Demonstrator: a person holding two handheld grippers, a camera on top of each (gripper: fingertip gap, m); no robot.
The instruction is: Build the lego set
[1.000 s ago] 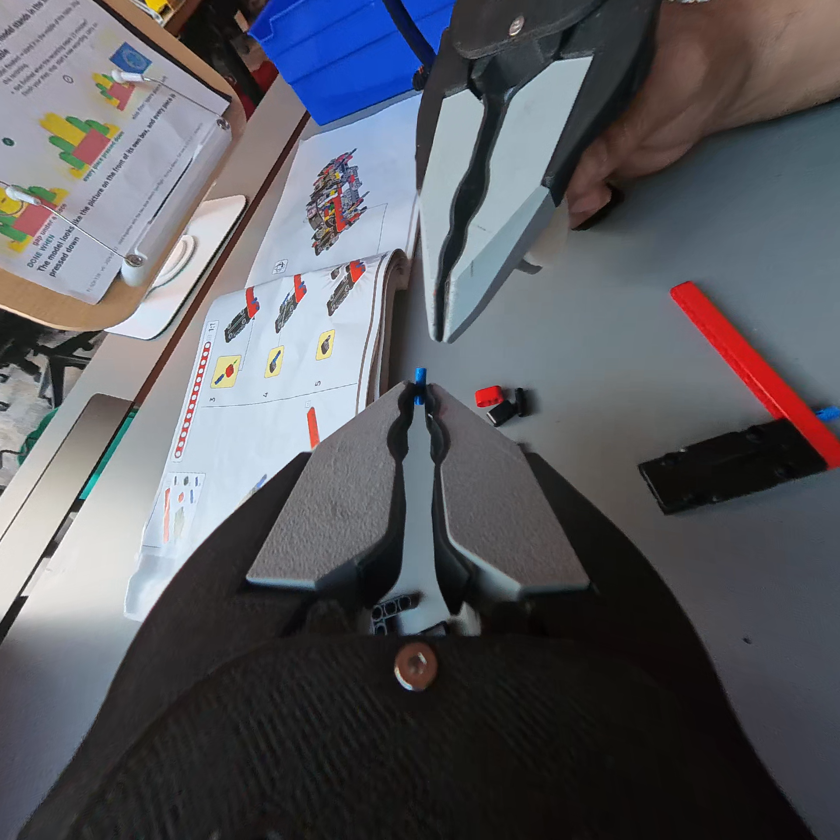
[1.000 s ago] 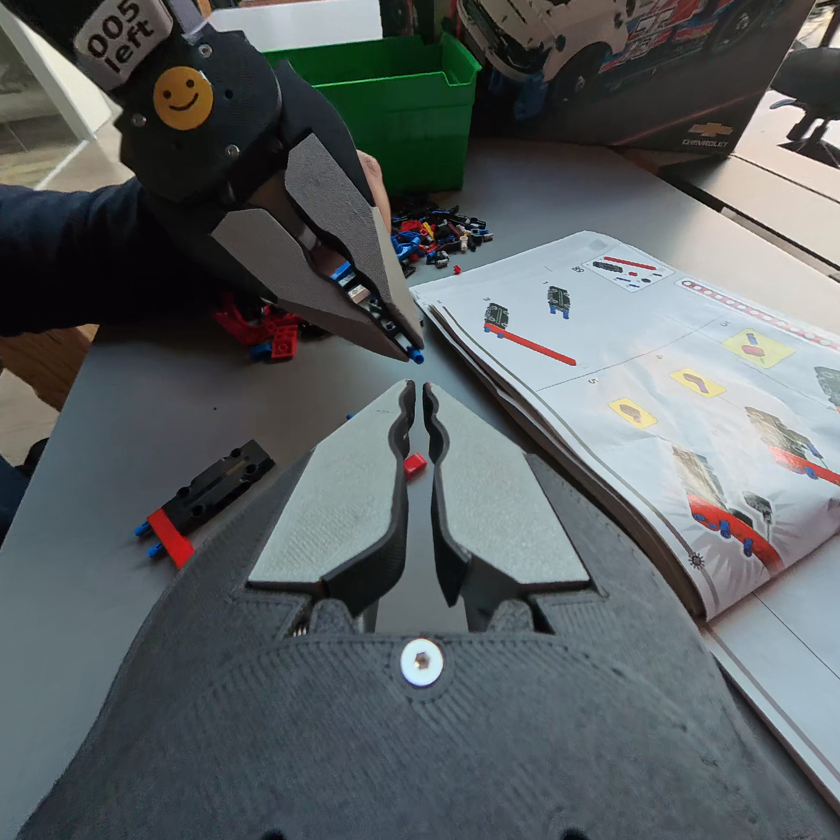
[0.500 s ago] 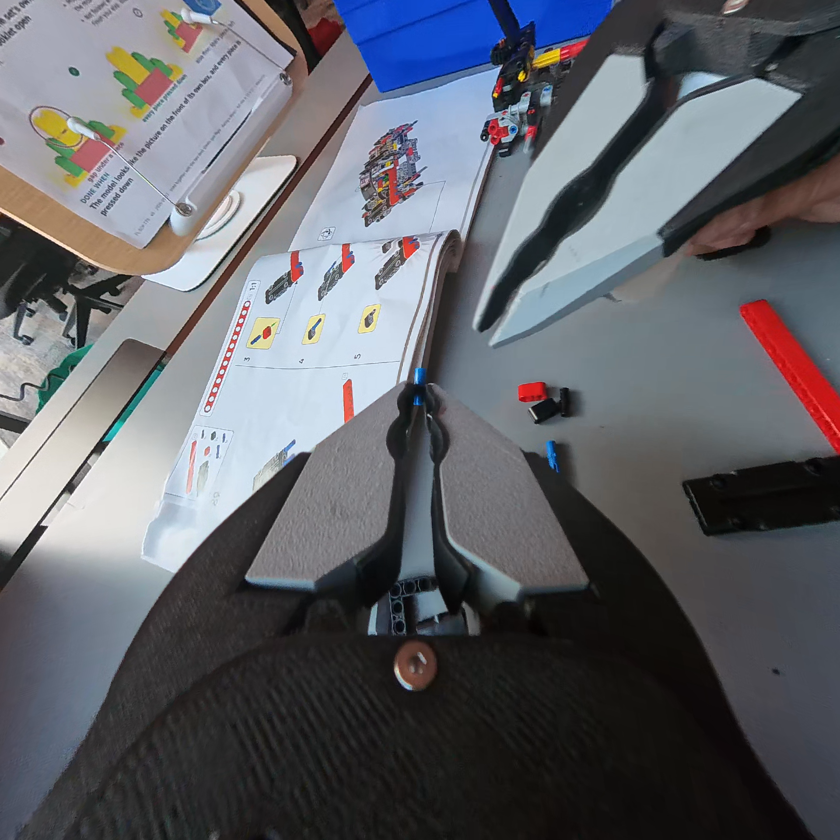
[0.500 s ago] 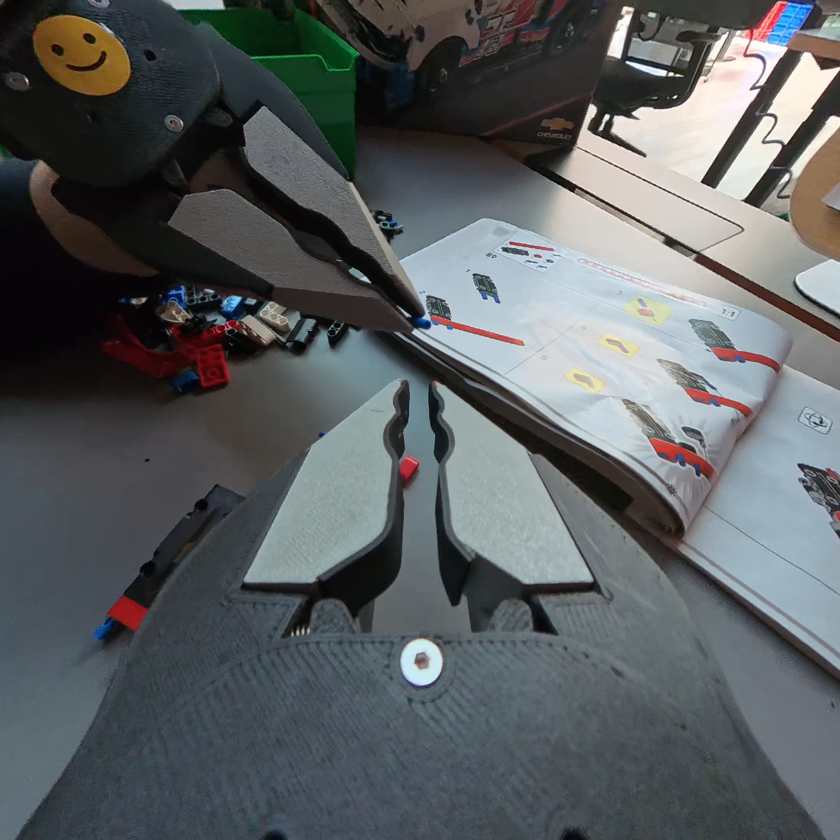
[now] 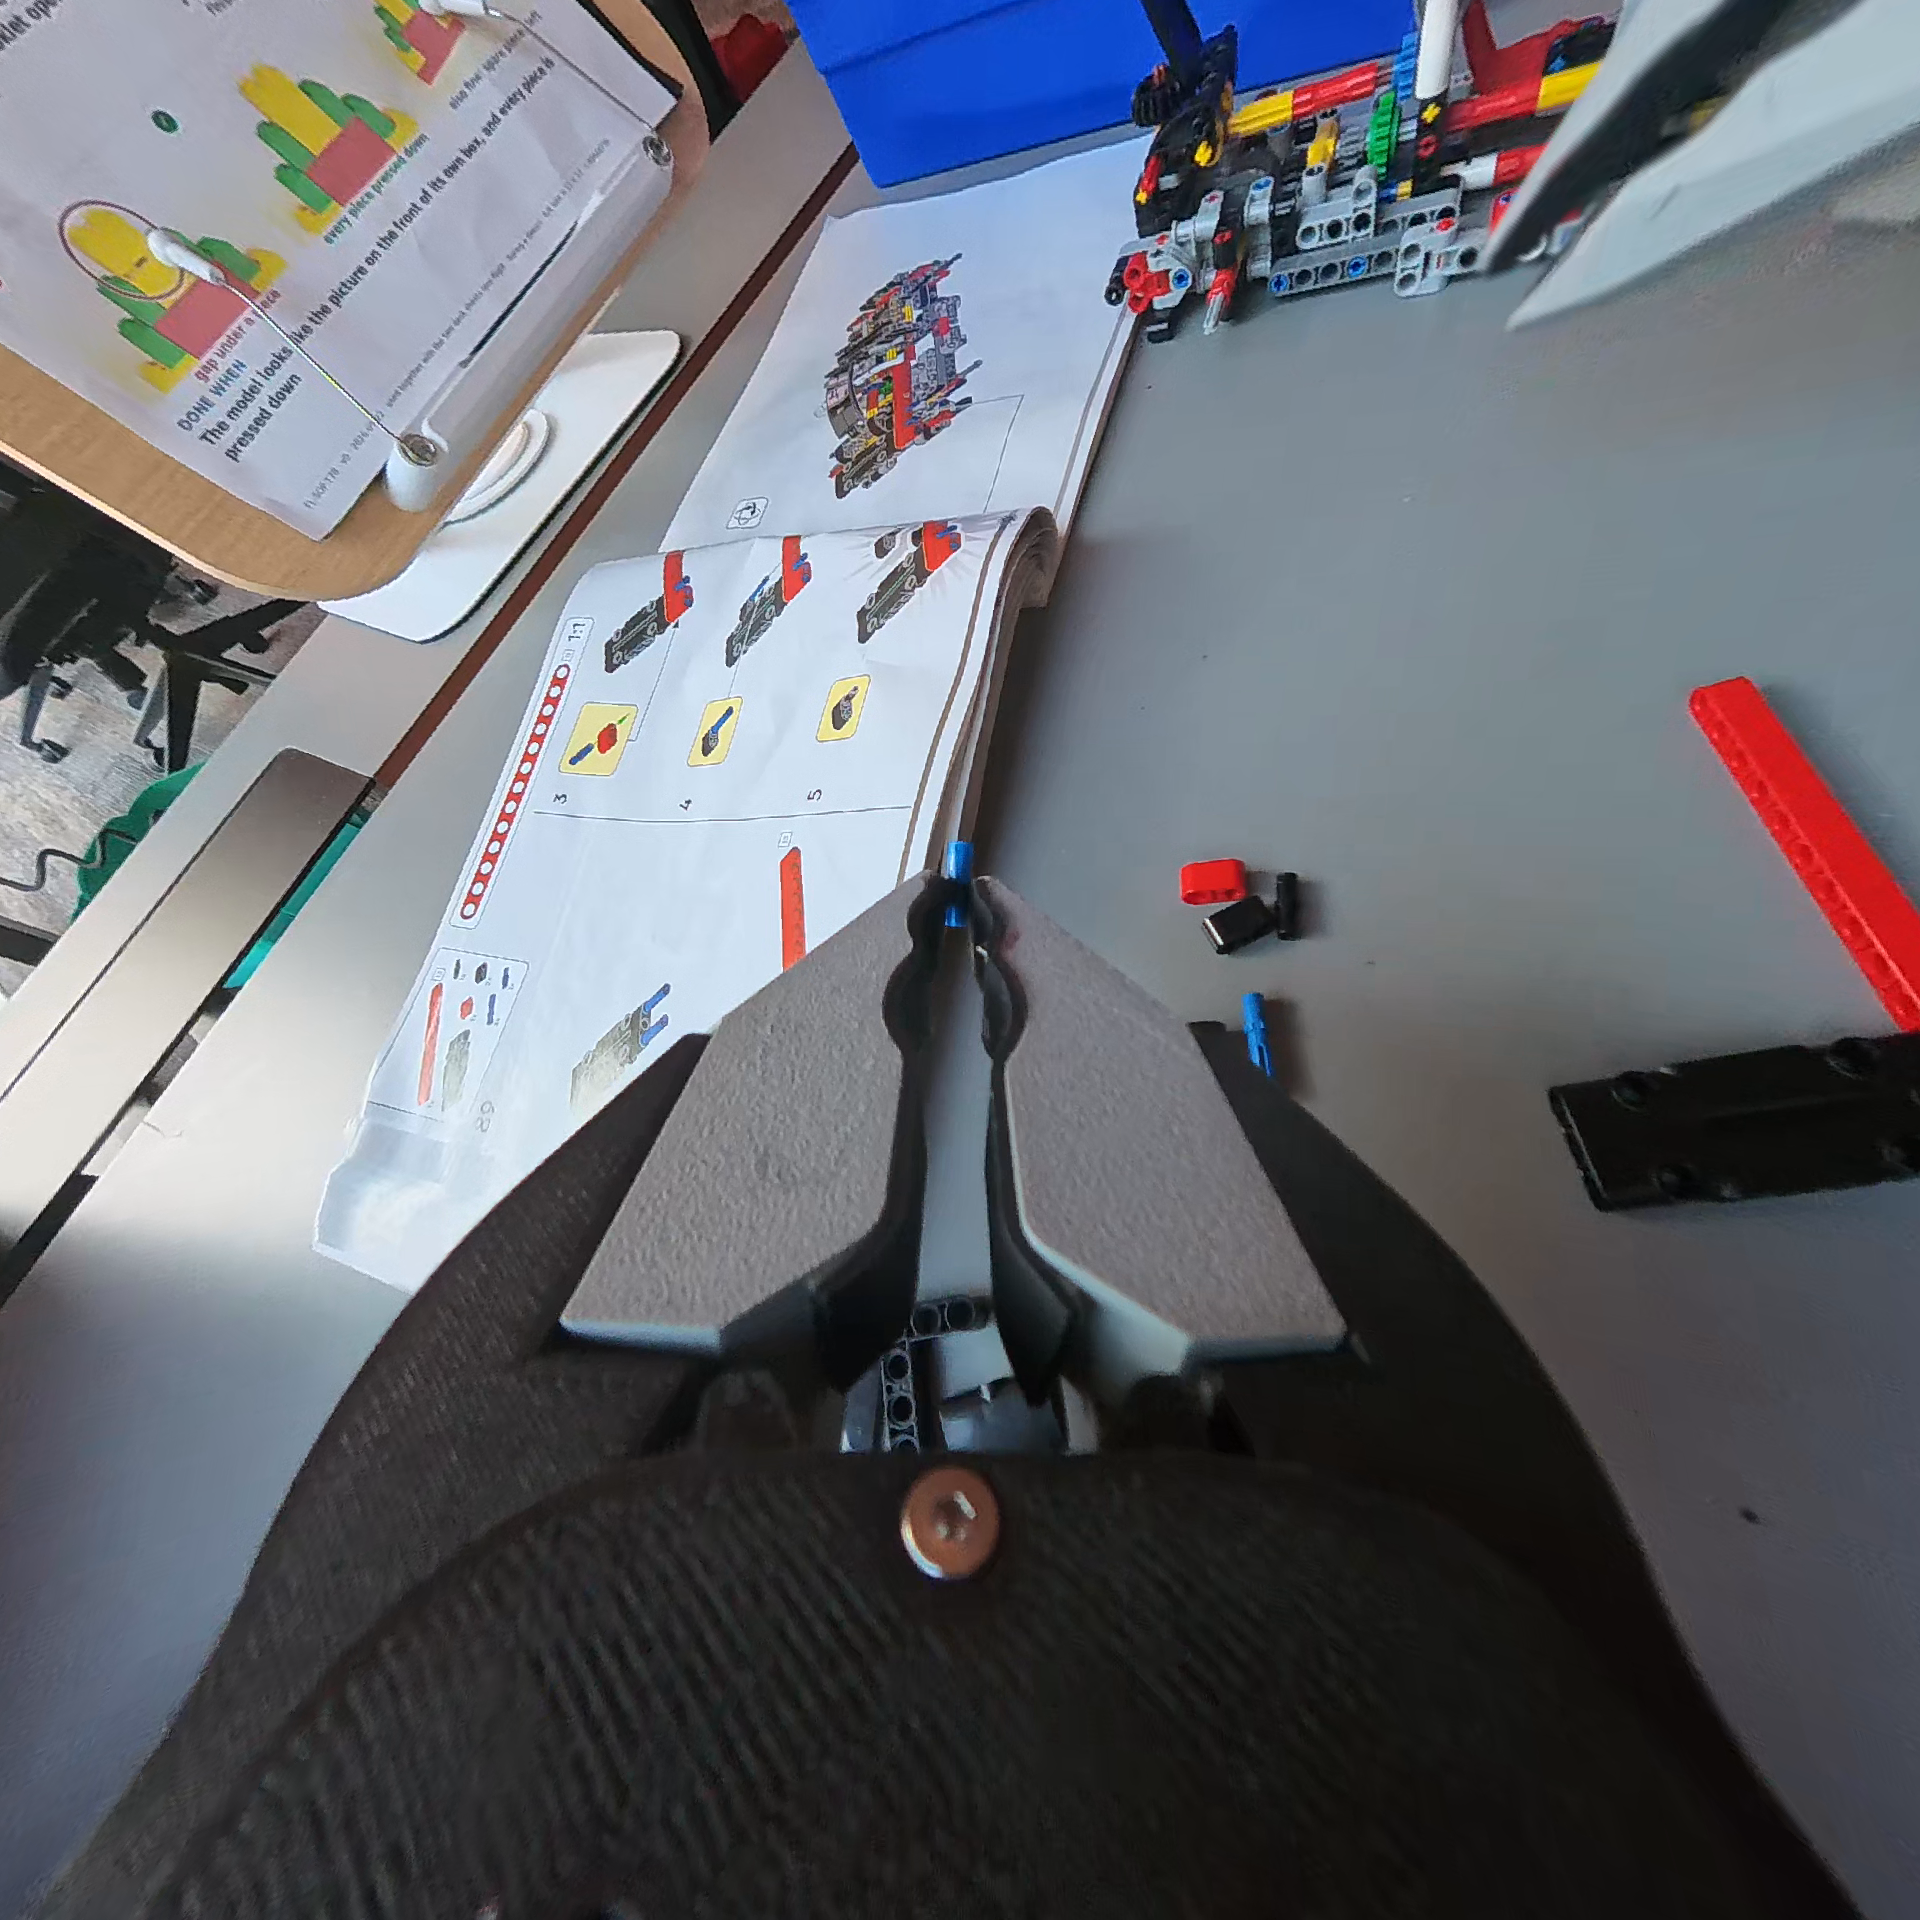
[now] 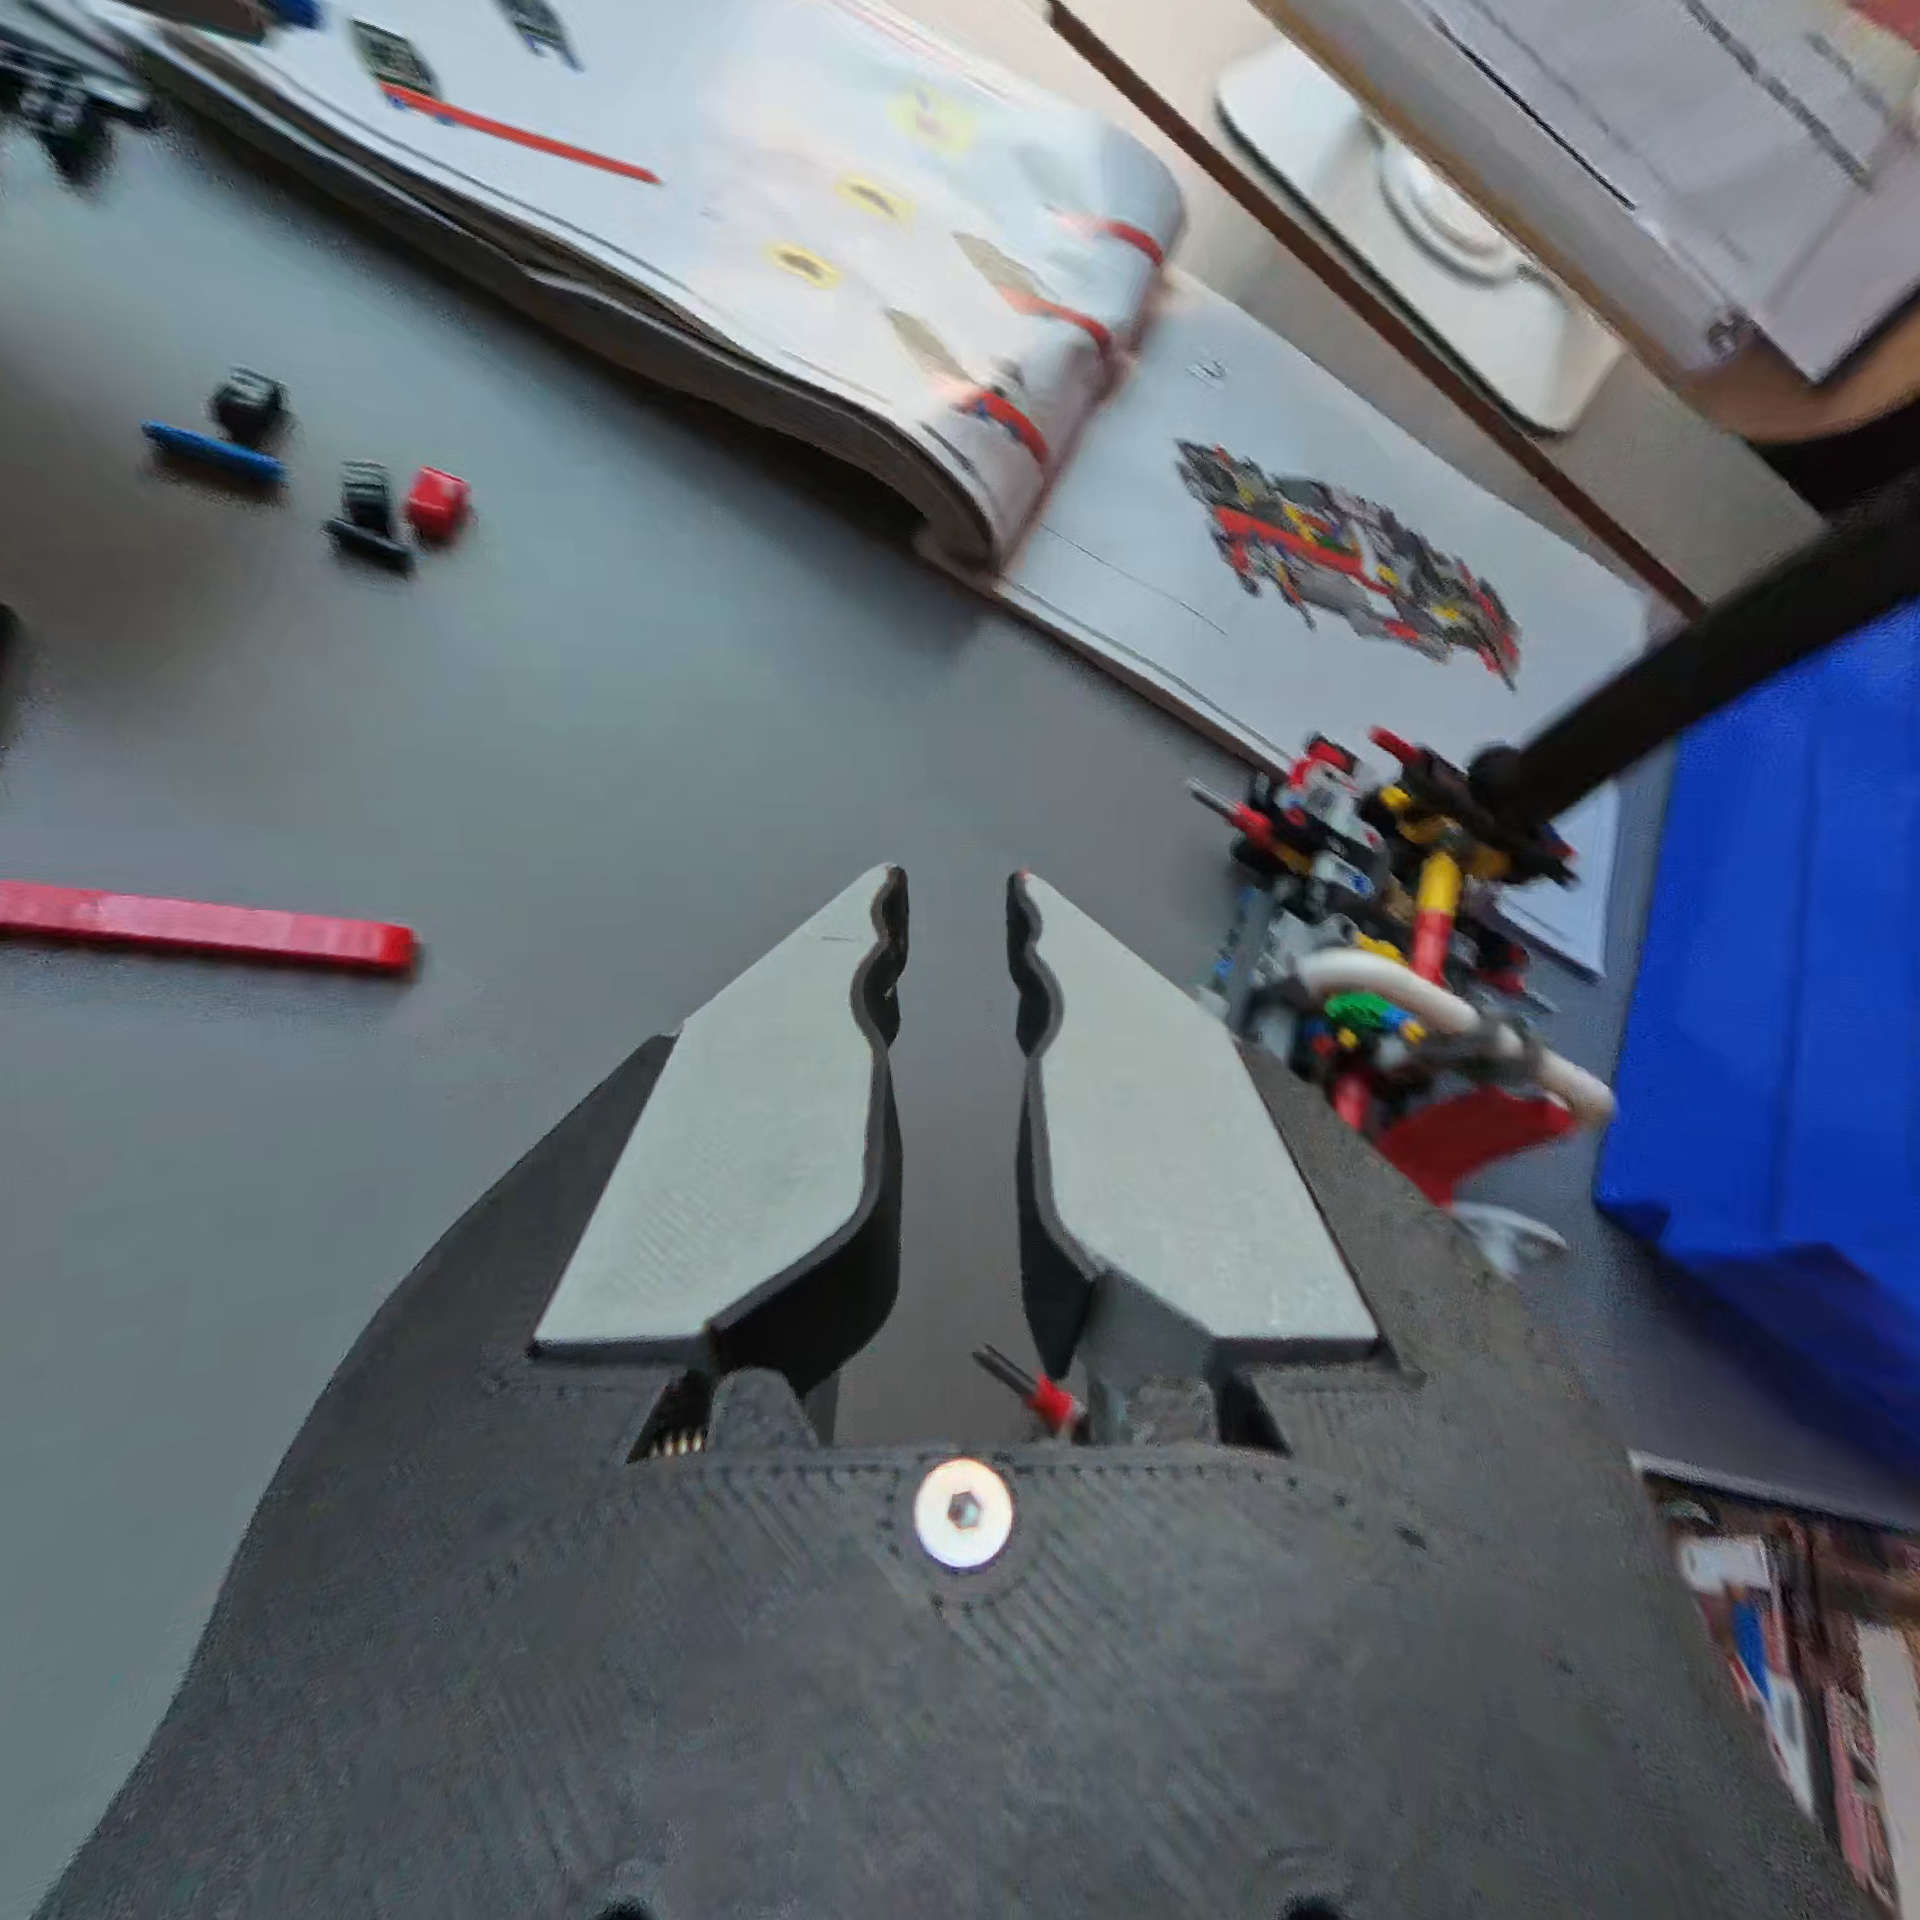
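Note:
My left gripper (image 5: 956, 896) is shut on a small piece whose blue pin (image 5: 957, 868) sticks out past the fingertips, over the edge of the open instruction booklet (image 5: 727, 779). My right gripper (image 6: 956, 883) is open with nothing between its pads, above bare grey table (image 6: 623, 727). A multicoloured brick model (image 6: 1392, 935) stands just right of it. In the left wrist view the right gripper's grey finger (image 5: 1704, 156) shows blurred at the top right, next to the same model (image 5: 1320, 208).
A long red beam (image 5: 1808, 831), a black plate (image 5: 1745, 1122), a small red piece (image 5: 1210, 878), black bits (image 5: 1242, 923) and a loose blue pin (image 5: 1257, 1029) lie on the table. A blue bin (image 6: 1787, 987) stands behind the model. A sheet stand (image 5: 312, 208) is at far left.
My right gripper has swung away from the left gripper toward the brick model, and its jaws have opened wider. My left gripper keeps its hold on the blue-pinned piece and has shifted little.

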